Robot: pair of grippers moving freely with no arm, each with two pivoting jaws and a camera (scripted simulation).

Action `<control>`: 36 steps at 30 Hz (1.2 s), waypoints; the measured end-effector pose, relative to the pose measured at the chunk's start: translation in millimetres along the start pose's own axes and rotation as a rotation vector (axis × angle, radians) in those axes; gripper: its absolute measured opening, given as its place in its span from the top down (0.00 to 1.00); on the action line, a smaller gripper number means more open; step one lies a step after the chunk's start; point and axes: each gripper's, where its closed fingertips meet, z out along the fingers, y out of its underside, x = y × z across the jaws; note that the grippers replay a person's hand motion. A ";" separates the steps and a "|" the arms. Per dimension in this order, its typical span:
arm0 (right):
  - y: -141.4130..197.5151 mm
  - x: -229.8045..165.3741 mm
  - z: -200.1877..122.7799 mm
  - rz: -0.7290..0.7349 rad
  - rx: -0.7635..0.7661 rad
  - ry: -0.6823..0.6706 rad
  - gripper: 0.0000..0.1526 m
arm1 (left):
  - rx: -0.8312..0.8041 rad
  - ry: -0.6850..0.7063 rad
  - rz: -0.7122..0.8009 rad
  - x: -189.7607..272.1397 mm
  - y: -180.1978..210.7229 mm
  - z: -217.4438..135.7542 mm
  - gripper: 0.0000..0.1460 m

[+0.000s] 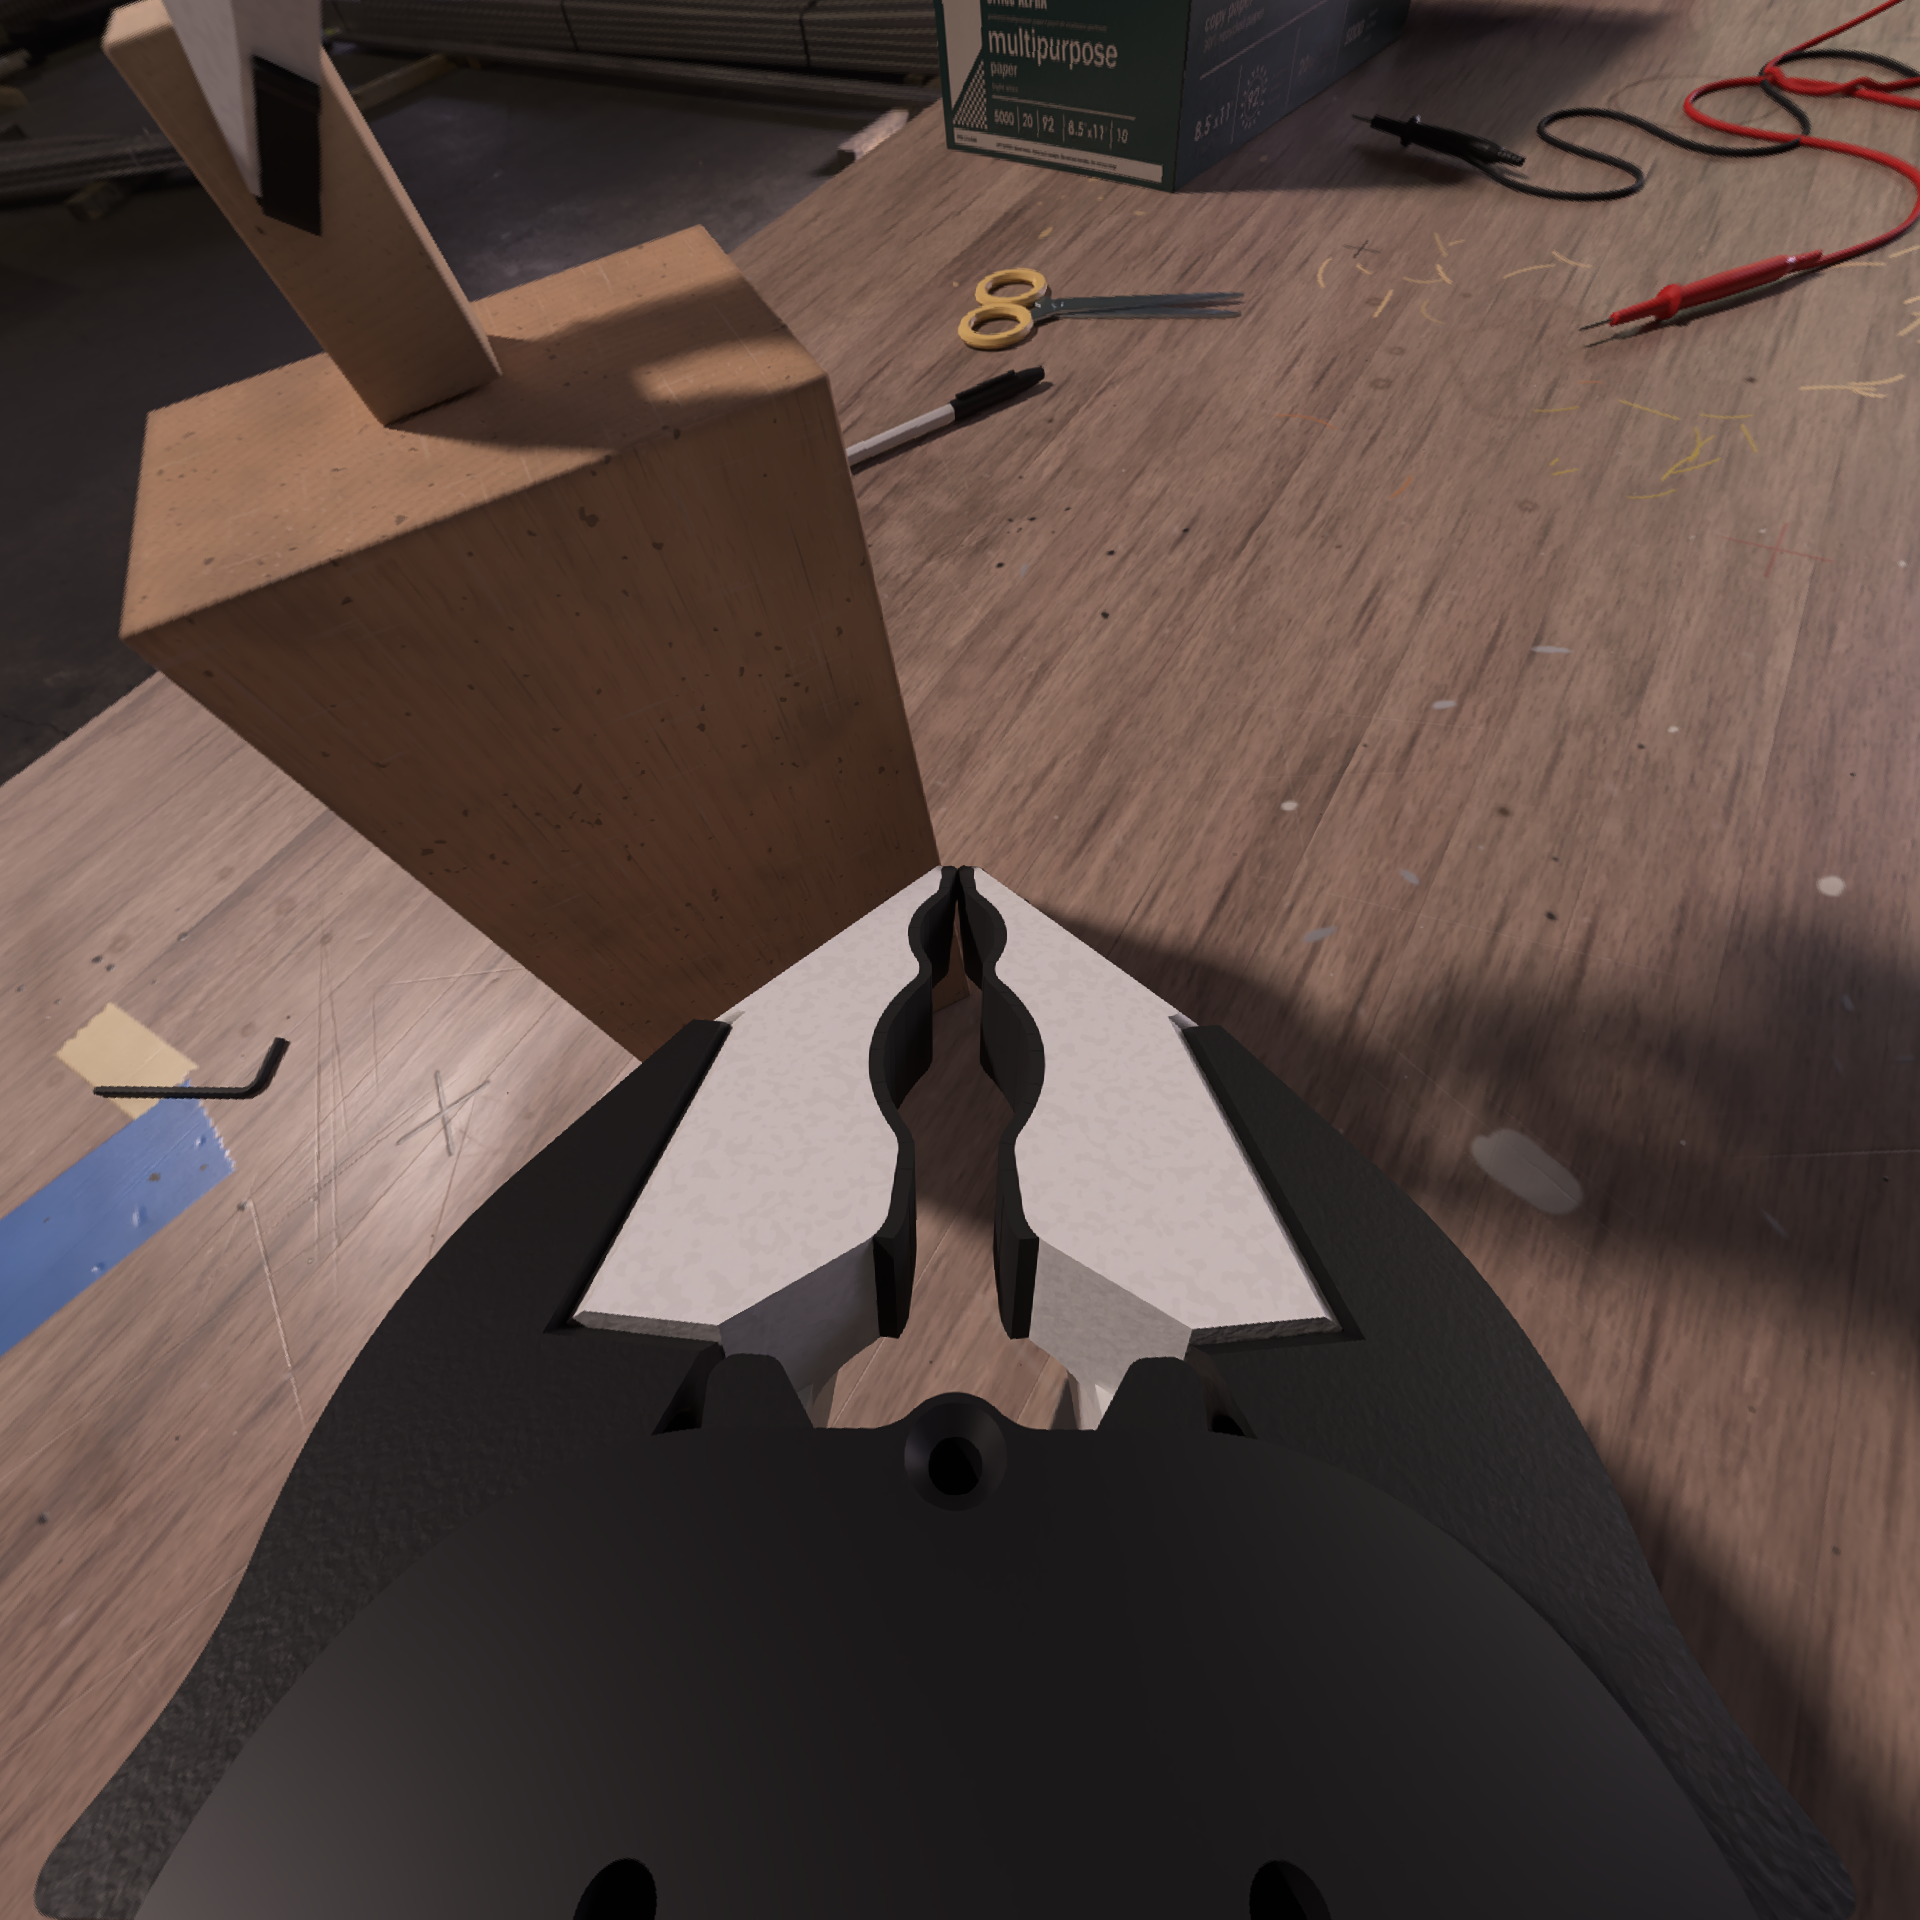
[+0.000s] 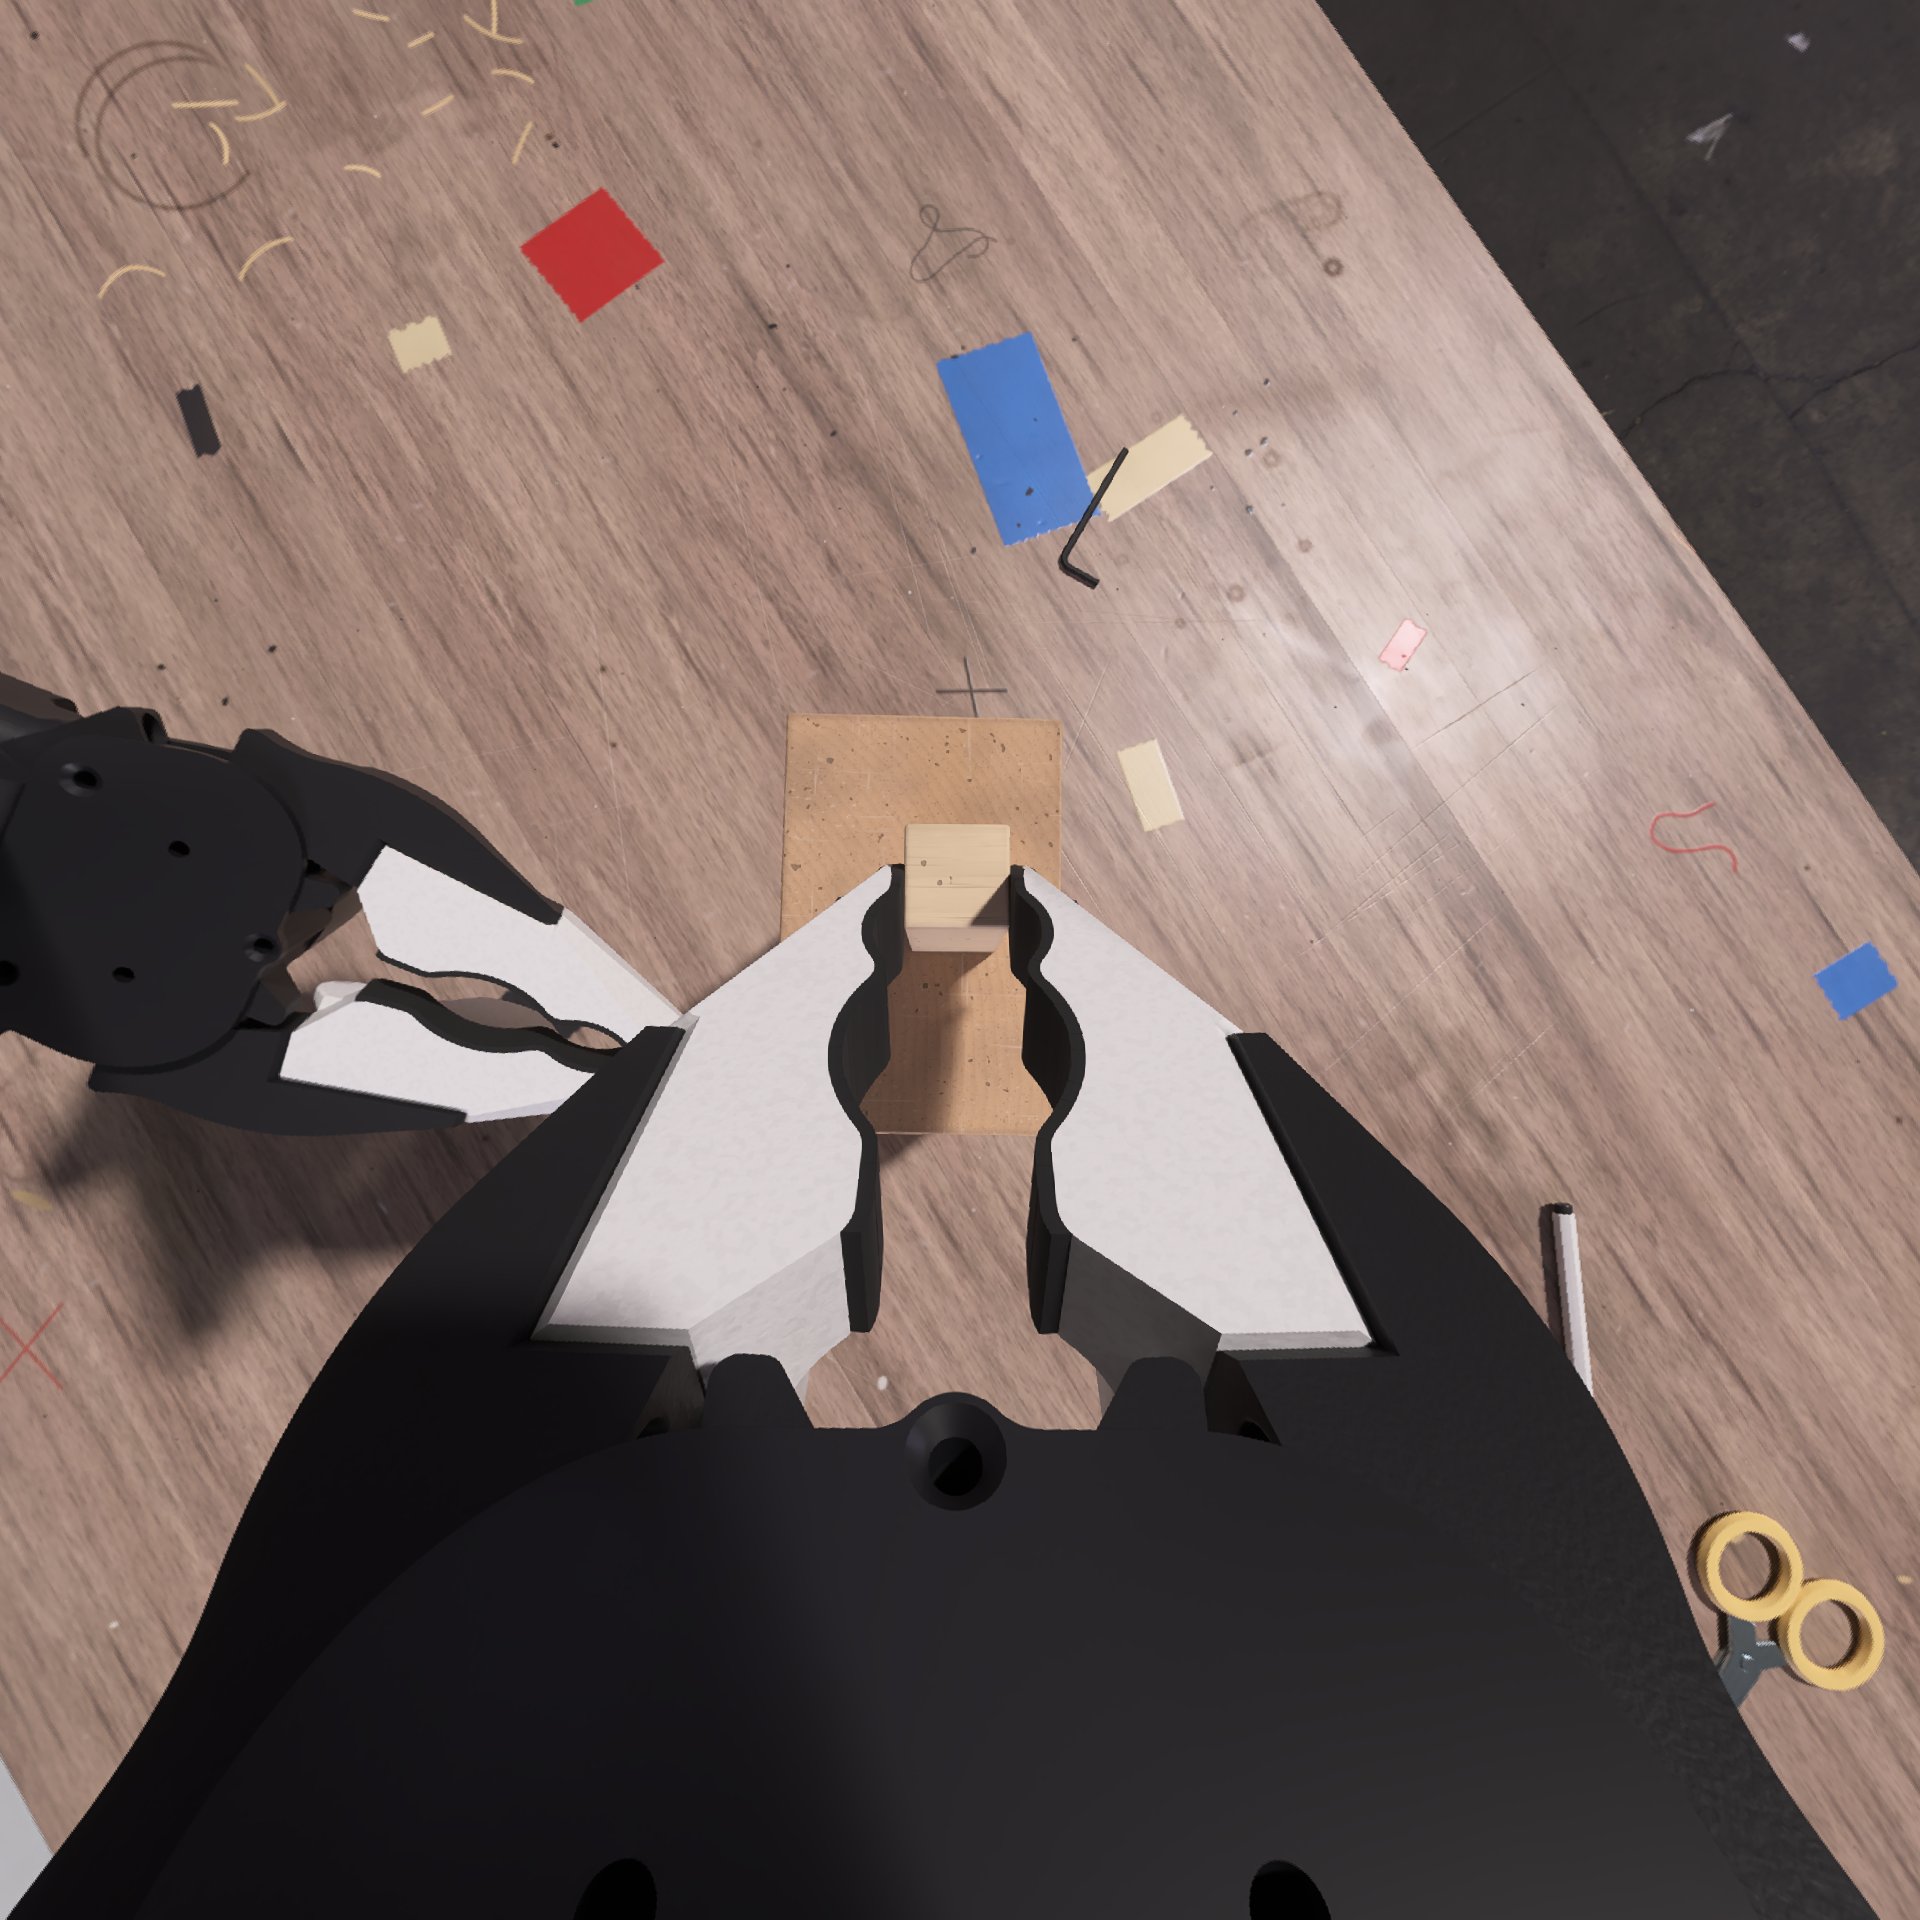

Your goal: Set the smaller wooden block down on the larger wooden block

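Note:
The larger wooden block [image 1: 520,644] stands upright on the wooden table; from above it shows as a speckled rectangle [image 2: 925,779]. The smaller wooden block [image 2: 956,883] sits between the fingertips of my right gripper [image 2: 956,894], which is shut on it. In the left wrist view the smaller block [image 1: 405,312] has its lower end on the larger block's top face, with one right finger [image 1: 272,125] against it. My left gripper [image 1: 956,881] is shut and empty, low beside the larger block's near corner. It also shows in the right wrist view [image 2: 623,1023].
Yellow-handled scissors [image 1: 1003,309], a marker [image 1: 945,416], a paper box [image 1: 1122,94] and red and black probe leads [image 1: 1714,296] lie beyond the block. A hex key [image 1: 208,1086] and tape patches [image 2: 1013,436] lie near the table edge [image 2: 1558,343].

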 end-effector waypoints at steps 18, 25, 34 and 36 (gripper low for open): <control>1.5 -3.0 -1.7 -0.035 0.016 0.045 0.88 | -0.094 -0.221 0.059 -145.2 57.5 -170.1 0.79; -0.2 -8.9 -6.7 -0.137 0.062 0.194 0.81 | -0.413 -0.072 0.018 -165.0 147.2 -158.2 0.67; -6.9 -57.7 -41.4 -0.184 0.507 0.588 0.68 | -0.444 -0.027 0.036 -163.7 162.9 -152.3 0.66; -4.6 -80.3 -38.9 -0.211 0.617 0.670 0.69 | -0.408 -0.045 0.031 -168.2 160.9 -148.7 0.67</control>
